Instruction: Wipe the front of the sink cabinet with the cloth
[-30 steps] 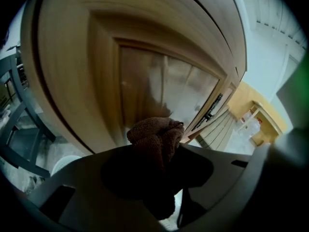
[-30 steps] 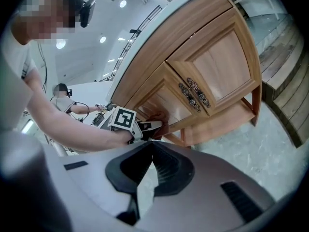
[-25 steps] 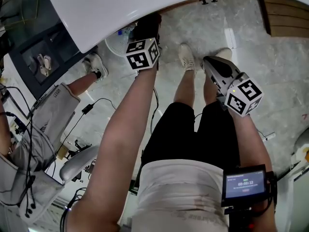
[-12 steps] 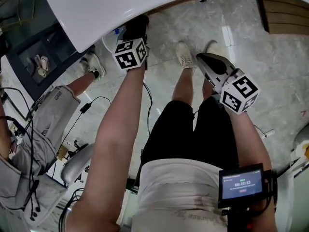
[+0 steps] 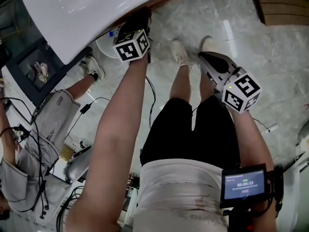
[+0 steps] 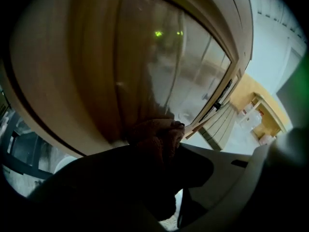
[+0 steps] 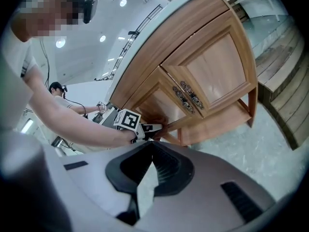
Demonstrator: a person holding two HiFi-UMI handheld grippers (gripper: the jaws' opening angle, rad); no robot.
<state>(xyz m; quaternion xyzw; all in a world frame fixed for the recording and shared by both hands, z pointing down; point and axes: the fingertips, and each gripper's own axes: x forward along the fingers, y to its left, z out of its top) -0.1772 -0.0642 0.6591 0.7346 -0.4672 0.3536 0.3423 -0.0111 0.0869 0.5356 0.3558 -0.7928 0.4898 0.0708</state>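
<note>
Left claw (image 7: 155,128) presses cloth (image 6: 155,135) against cabinet door (image 6: 145,66) beneath overhanging white countertop (image 5: 87,8).

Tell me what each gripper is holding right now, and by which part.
Left gripper clamps a bunched fold of the brown cloth. Right gripper holds nothing, jaws together.
</note>
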